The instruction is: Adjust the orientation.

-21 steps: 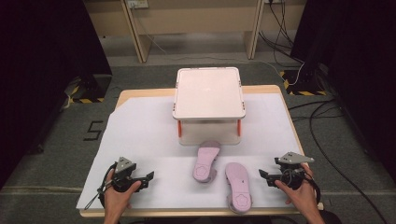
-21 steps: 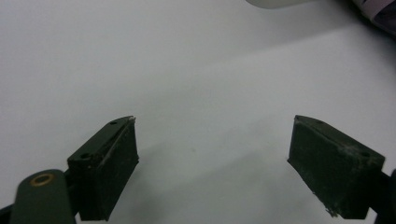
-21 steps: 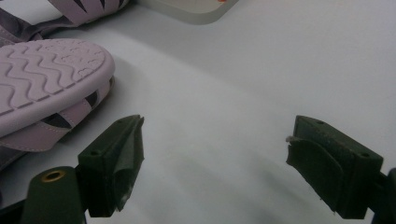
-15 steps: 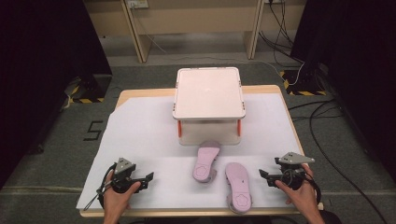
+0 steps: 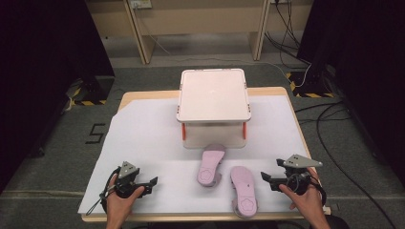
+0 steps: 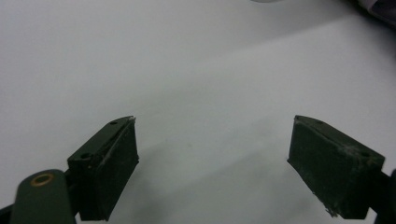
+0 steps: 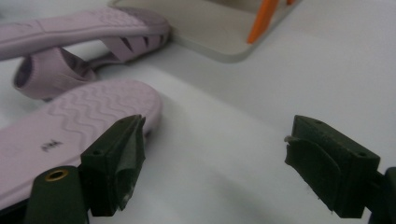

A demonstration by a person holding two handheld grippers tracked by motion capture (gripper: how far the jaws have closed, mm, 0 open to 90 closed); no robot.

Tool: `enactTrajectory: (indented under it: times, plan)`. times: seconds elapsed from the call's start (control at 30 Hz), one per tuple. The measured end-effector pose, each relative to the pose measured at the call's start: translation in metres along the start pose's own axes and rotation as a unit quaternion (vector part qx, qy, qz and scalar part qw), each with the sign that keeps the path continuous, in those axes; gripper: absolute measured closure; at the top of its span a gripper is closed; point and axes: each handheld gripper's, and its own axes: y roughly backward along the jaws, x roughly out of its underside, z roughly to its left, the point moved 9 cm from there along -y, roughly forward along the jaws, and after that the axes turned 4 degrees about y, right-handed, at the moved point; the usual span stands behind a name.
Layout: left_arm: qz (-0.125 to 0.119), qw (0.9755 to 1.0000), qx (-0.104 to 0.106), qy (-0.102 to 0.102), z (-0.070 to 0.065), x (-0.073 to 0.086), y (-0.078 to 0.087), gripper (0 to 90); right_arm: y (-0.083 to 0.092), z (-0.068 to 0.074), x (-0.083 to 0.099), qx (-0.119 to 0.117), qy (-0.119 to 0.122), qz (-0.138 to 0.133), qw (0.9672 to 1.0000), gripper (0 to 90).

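Left claw (image 5: 154, 182): jaws spread wide, nothing between them, held low over the white sheet (image 5: 143, 138) at the desk's near left
Right claw (image 5: 264, 177): jaws spread, nothing gripped, pointed toward the near slipper (image 5: 243, 190), just beside it
Hands: each wrapped around its gripper from the near edge, forearms low
Far slipper (image 5: 210, 164): sole up, toe against the lidded box (image 5: 213, 95)
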Motion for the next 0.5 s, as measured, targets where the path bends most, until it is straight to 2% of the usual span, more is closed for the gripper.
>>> enactTrajectory:
  times: [0.03, 0.1, 0.13, 0.2, 0.23, 0.3, 0.33, 0.37, 0.5]
  plan:
    - [0.0, 1.0, 0.0, 0.0, 0.0, 0.0, 0.0, 15.0, 0.001, 0.006, -0.004, -0.004, -0.001, -0.003, 1.0, 19.5]
    - [-0.001, 1.0, 0.0, 0.001, 0.0, 0.0, 0.0, 15.0, 0.004, 0.02, -0.015, -0.011, 0.017, -0.011, 0.9997, 19.4]
    - [-0.002, 1.0, 0.001, 0.001, 0.0, 0.0, 0.0, 15.0, 0.004, 0.02, -0.015, -0.011, 0.017, -0.011, 0.9997, 19.4]
    - [-0.002, 1.0, 0.001, 0.001, 0.0, 0.0, 0.0, 15.0, 0.005, 0.032, -0.024, -0.021, 0.025, -0.016, 0.9993, 19.1]
    - [-0.001, 1.0, 0.0, 0.001, 0.001, 0.0, 0.0, 15.0, 0.005, 0.044, -0.031, -0.032, 0.033, -0.017, 0.9988, 18.8]
    - [0.0, 1.0, 0.001, 0.002, 0.001, 0.0, 0.0, 15.0, 0.001, 0.06, -0.035, -0.045, 0.055, -0.004, 0.9975, 18.4]
    - [0.0, 1.0, 0.001, 0.002, 0.001, 0.0, 0.0, 15.0, 0.001, 0.06, -0.035, -0.045, 0.055, -0.004, 0.9975, 18.4]
    - [0.0, 1.0, 0.0, 0.0, 0.001, 0.0, -0.001, 15.0, -0.002, 0.066, -0.037, -0.053, 0.061, 0.0, 0.9968, 18.6]
    - [0.001, 1.0, 0.001, 0.0, 0.001, 0.001, -0.001, 15.0, -0.016, 0.092, -0.039, -0.071, 0.093, 0.028, 0.9927, 18.6]
